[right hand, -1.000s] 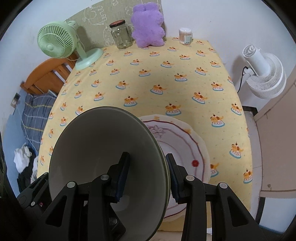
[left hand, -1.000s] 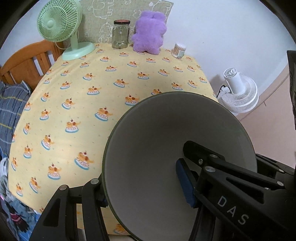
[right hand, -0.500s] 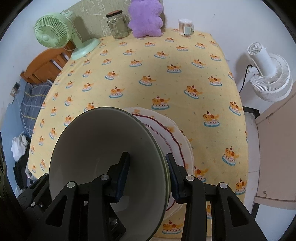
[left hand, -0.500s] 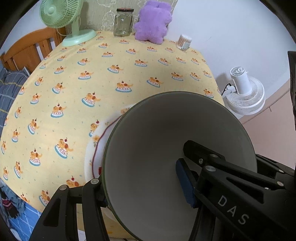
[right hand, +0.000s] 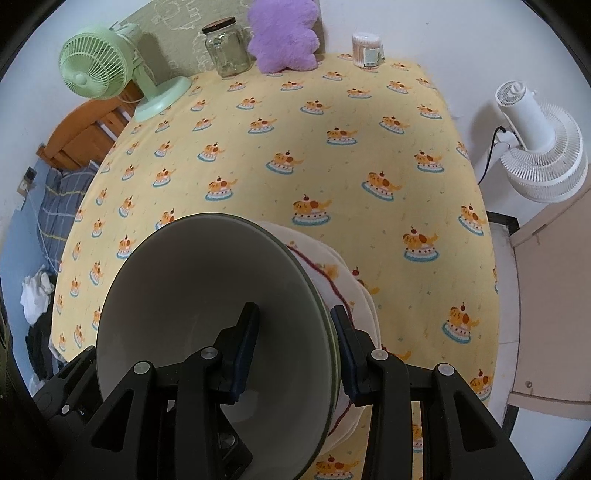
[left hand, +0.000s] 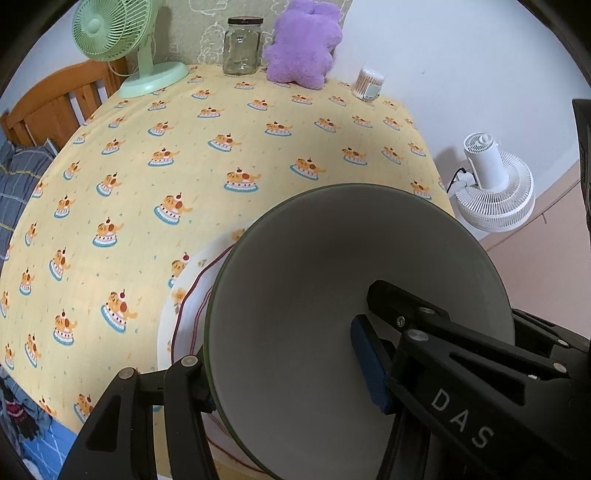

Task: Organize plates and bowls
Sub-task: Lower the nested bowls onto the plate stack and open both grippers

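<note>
Both views have closed in on the worktop since the earlier frames, and the patterned plate has come into sight beneath the bowl in the left view, where a second ago only cloth showed. Each gripper points steeply down at the cloth. In the left wrist view the left gripper holds a grey bowl by its rim, one finger outside at lower left, the blue-padded finger inside at lower right; the bowl fills the lower right of the frame. In the right wrist view the right gripper clamps the rim of a second grey bowl, one pad inside, one outside, the bowl tilted across the lower left. The plate lies on the cloth just behind that bowl; whether either bowl touches it cannot be told.

A yellow tablecloth printed with small cakes covers the worktop. Along its far edge stand a green fan, a glass jar, a purple plush toy and a cotton swab tub. A white fan stands at right, a wooden bed frame at upper left.
</note>
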The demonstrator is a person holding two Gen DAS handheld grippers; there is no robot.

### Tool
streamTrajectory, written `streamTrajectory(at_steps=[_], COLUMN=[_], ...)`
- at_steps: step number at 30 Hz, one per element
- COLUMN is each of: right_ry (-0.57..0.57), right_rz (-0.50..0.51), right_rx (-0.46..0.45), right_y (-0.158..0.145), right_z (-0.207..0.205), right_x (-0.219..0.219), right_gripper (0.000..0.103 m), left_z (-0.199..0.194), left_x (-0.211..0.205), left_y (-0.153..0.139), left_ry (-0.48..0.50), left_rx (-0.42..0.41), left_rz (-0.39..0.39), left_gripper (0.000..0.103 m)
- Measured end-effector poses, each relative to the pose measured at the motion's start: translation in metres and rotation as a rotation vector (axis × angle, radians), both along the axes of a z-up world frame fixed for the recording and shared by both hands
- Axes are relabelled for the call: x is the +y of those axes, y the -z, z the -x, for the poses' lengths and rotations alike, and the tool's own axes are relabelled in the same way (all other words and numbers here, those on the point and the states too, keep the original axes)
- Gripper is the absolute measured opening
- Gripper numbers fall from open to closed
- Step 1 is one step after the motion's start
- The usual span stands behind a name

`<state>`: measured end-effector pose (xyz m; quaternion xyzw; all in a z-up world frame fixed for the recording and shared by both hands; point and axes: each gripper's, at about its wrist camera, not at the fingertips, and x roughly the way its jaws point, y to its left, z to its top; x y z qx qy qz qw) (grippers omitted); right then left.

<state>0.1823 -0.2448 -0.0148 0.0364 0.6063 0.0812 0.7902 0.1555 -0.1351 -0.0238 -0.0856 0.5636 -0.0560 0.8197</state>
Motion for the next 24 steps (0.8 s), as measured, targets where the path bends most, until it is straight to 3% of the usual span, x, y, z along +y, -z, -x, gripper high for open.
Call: streamTrajectory(at_steps=[7,11,13,15,17,24], right_ry=[0.009,0.012,0.007,-0.010,-0.020,0.009], right_rz=[0.008,0.002,0.028,0.030,0.024,0.032], right_rx=[-0.010,-0.035,-0.069,-0.095,-0.110,-0.125], right_y=[0.000,-0.001,-0.005,-0.009,-0.012,-0.025], right_z=[0.001,0.004,0.009,0.013,0.017,0.029], right_x=[0.000,-0.004,-0.003,-0.001,-0.001,0.002], right_gripper=[0.046,0.046,0.052,0.068,0.074,0.077], left_z=[0.000,0.002,0.004,0.007,0.009,0.020], left_x=[-0.002,-0.006,-0.004,-0.001,0.002,0.014], left_y=[0.000,-0.002,-0.001,-0.001,0.000,-0.015], left_ry=[0.005,0.002,-0.019,-0.047,-0.061,-0.069], left_rx=[-0.017,-0.017,-0.013,-0.009,-0.001,-0.008], left_rz=[-0.004,-0.049,-0.052,-0.064,-0.074,-0.096], left_gripper=[0.061,0.065,0.069,0.073,0.076,0.083])
